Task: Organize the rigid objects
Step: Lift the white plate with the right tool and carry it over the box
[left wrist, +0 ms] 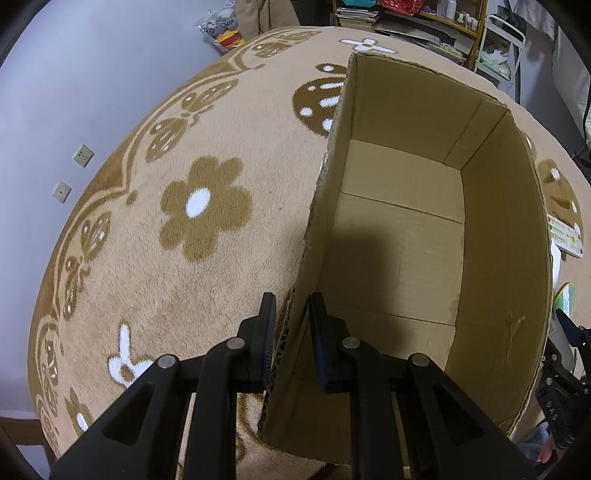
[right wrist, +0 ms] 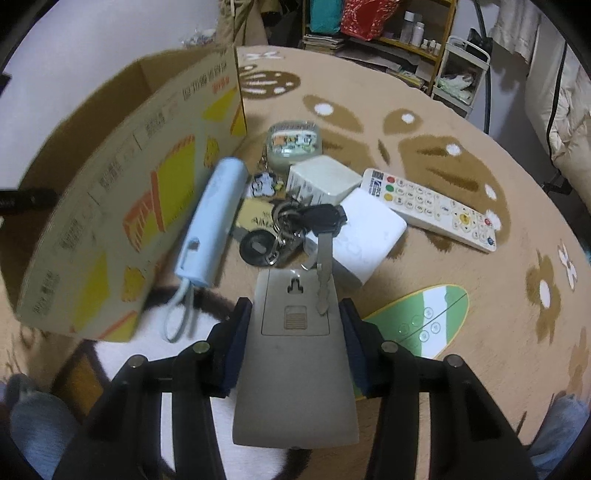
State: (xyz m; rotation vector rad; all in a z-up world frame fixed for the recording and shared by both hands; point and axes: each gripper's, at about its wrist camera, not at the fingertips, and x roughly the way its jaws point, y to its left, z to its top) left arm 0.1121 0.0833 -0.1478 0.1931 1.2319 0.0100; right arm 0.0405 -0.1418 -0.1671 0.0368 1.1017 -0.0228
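Note:
My left gripper (left wrist: pixel 291 299) is shut on the near left wall of an open cardboard box (left wrist: pixel 498 240), one finger outside and one inside; the box holds nothing. My right gripper (right wrist: pixel 295 306) is shut on a grey flat remote-like device (right wrist: pixel 295 369), seen from its back with a battery cover. A key (right wrist: pixel 323 273) from a key bunch (right wrist: pixel 295 225) lies across the device's far end. Beyond it on the rug are a pale blue power bank (right wrist: pixel 214 214), a white remote (right wrist: pixel 432 206), a white square block (right wrist: pixel 369 232), a white cube (right wrist: pixel 325 177) and a small decorated case (right wrist: pixel 293 146).
The printed outer side of the box (right wrist: pixel 110 203) stands left of the pile. A green and white oval remote (right wrist: pixel 424 321) lies right of the gripper. The patterned tan rug (left wrist: pixel 184 258) covers the floor; shelves (right wrist: pixel 406 33) and a white rack (right wrist: pixel 461 74) stand behind.

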